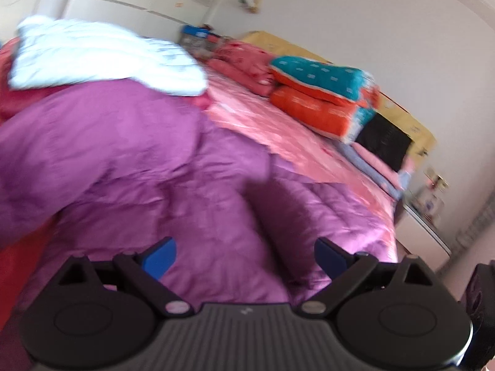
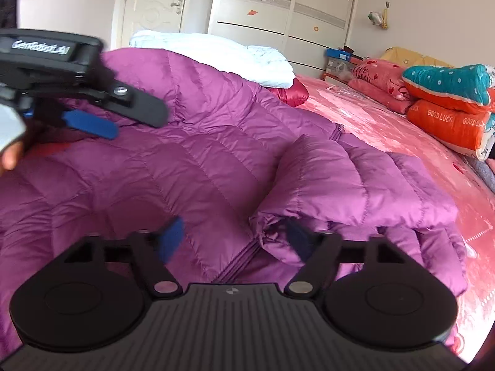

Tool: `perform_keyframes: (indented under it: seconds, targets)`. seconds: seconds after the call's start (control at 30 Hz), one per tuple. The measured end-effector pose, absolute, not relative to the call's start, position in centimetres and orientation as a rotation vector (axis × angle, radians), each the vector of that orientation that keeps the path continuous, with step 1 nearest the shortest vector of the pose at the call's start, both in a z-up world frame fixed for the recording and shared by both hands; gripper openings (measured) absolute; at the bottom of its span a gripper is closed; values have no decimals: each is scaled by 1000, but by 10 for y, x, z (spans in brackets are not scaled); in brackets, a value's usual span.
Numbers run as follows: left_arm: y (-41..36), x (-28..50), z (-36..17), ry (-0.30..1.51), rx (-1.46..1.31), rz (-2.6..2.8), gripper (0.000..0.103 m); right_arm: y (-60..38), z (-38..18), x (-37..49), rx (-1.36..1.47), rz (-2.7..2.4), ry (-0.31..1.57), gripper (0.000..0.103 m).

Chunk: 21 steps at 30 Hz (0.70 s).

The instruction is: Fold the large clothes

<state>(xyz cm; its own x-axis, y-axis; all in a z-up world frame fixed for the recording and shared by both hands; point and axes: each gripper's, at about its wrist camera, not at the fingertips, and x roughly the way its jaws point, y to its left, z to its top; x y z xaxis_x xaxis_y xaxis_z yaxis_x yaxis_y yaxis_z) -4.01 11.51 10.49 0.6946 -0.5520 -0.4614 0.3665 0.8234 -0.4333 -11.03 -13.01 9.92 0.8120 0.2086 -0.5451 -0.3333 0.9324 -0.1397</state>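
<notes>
Right wrist view shows the purple down coat (image 2: 216, 160) spread over the pink bedspread (image 2: 386, 123), with one sleeve (image 2: 349, 185) folded across its body. The right gripper (image 2: 233, 241) hovers just above the coat beside that sleeve, its blue-tipped fingers wide apart and holding nothing. The left gripper (image 2: 89, 128) hangs above the coat's far left side; from the left wrist view the left gripper's (image 1: 244, 258) fingers are also spread, with only purple fabric below them. A white quilted coat (image 2: 216, 55) lies behind the purple one, and stacked orange and teal pillows (image 2: 448, 102) sit by the headboard.
</notes>
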Motion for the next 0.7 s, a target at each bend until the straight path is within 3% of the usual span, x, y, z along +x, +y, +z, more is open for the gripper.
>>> perform_keyframes:
  seconds: [0.3,0.53,0.7]
  targets:
    - [53,-40,138,569,-157,-629,96,-215,95,-129,-46,64,531,99]
    - [1,-42,129,564,41,-652,95,-279,87,-143,151,-148,500,100]
    - [-38,-44,108,541,231,-623,87,-283,86,-145,140,-199,508,101]
